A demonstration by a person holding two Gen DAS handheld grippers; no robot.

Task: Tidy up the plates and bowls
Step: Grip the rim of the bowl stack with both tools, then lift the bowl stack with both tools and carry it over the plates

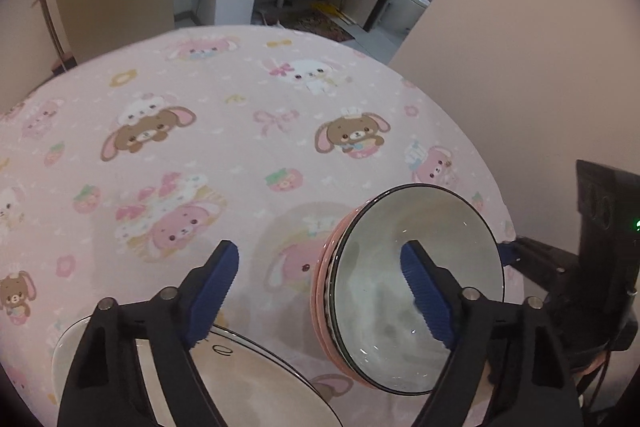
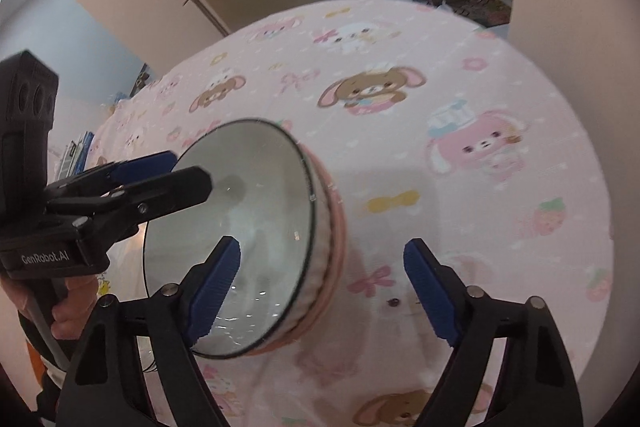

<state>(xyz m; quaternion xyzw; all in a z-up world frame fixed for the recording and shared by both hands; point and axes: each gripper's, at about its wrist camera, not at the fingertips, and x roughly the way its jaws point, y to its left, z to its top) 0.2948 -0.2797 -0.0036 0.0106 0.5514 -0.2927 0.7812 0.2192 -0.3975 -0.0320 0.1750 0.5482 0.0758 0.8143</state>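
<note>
Left gripper (image 1: pixel 320 291): jaws apart, nothing clamped. Its right blue pad sits over the pale interior of the round glossy bowl with the thin black rim and pink ribbed outside (image 1: pixel 408 291), its left pad outside the bowl's left wall, so that rim falls in the gap. Right gripper (image 2: pixel 322 289): jaws also apart, empty, straddling the bowl's opposite rim, one pad over the interior and the other outside over the cloth. The left gripper's fingers also show in the right wrist view, reaching over the bowl's far-left rim. The bowl rests on the round desk under a pink cartoon-bunny cloth (image 1: pixel 200 155). Just left of the bowl and nearer the camera lies a flat white plate with a thin black edge line (image 1: pixel 248 383), under the left gripper's left finger. Step looks like approach for a two-sided bowl pickup, no contact confirmed. Next move probably: drop both grippers until a wall sits between pads, close evenly, lift level. Glazed rim could slip.
</note>
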